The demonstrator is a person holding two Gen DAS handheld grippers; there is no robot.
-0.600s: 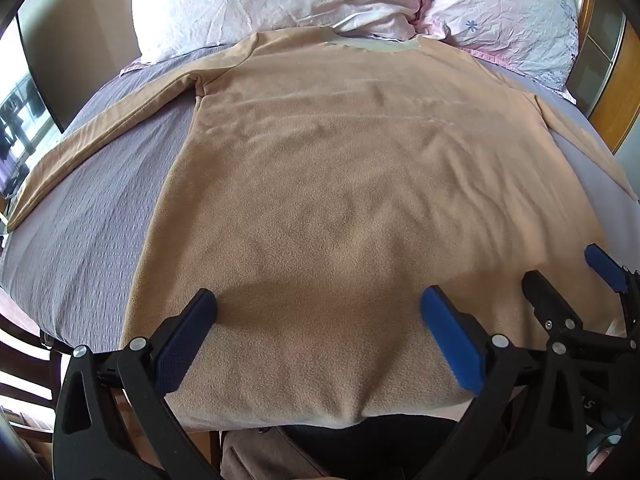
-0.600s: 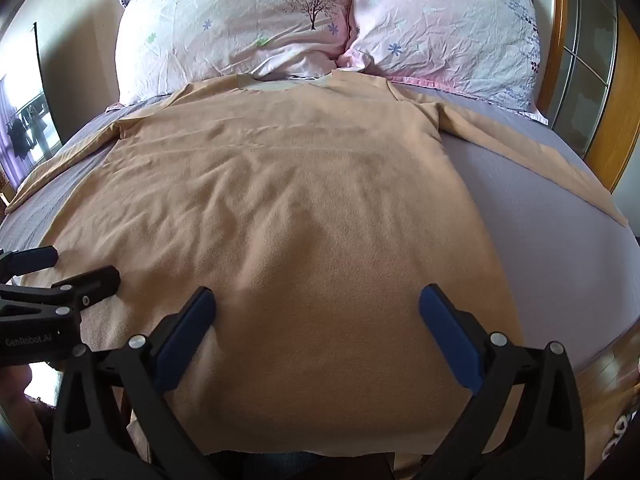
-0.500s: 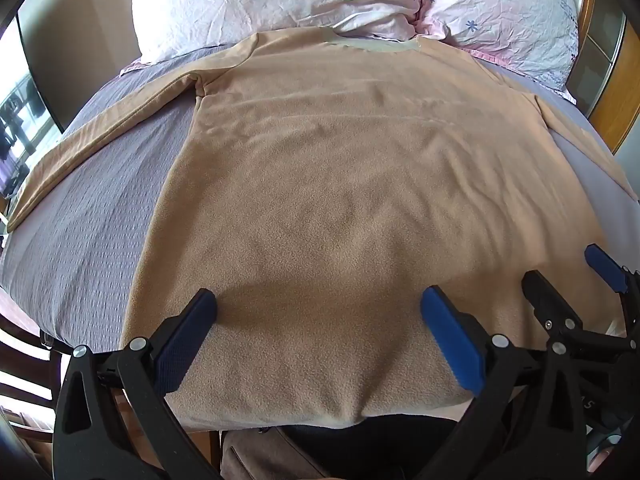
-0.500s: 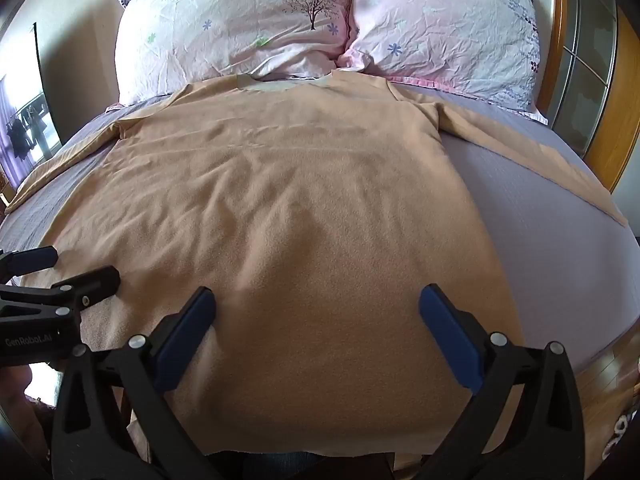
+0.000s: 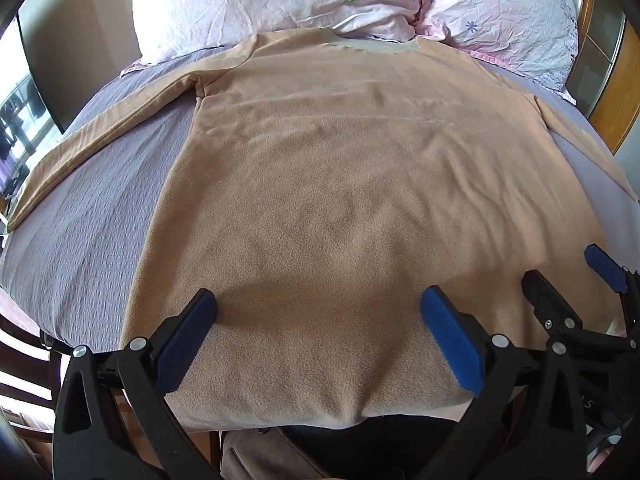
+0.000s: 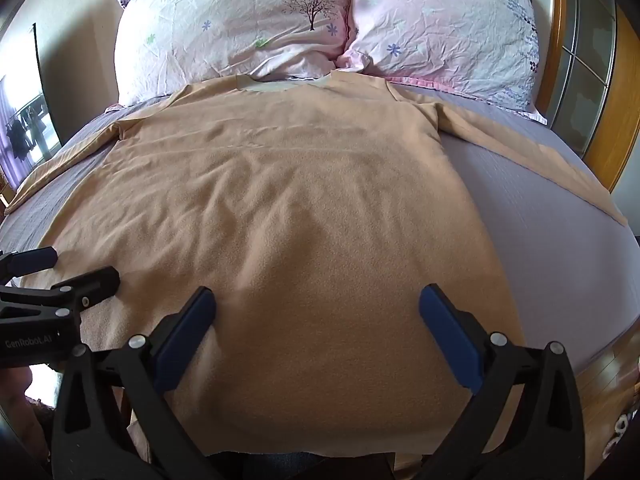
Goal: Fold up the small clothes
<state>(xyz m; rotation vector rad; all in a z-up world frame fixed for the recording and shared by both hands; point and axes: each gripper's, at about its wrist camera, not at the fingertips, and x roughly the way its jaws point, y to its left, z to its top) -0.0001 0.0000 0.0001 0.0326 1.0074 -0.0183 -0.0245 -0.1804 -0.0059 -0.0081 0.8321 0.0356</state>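
A tan long-sleeved fleece shirt (image 5: 340,184) lies flat on the bed, collar toward the pillows, sleeves spread to both sides; it also shows in the right wrist view (image 6: 296,200). My left gripper (image 5: 320,312) is open and empty just above the hem's left part. My right gripper (image 6: 316,312) is open and empty above the hem's right part. The right gripper shows at the right edge of the left wrist view (image 5: 572,280), and the left gripper at the left edge of the right wrist view (image 6: 68,268). The hem hangs slightly over the bed's near edge.
Grey-purple bedsheet (image 5: 92,224) lies beneath the shirt. Two pink floral pillows (image 6: 240,20) (image 6: 448,28) rest at the head. A wooden headboard frame (image 6: 612,92) stands at right. A window (image 6: 28,132) is at left. Wooden floor (image 6: 608,384) lies beyond the bed's right corner.
The shirt's lower body shows more soft wrinkles than before. Both grippers stay open in nearly the same place.
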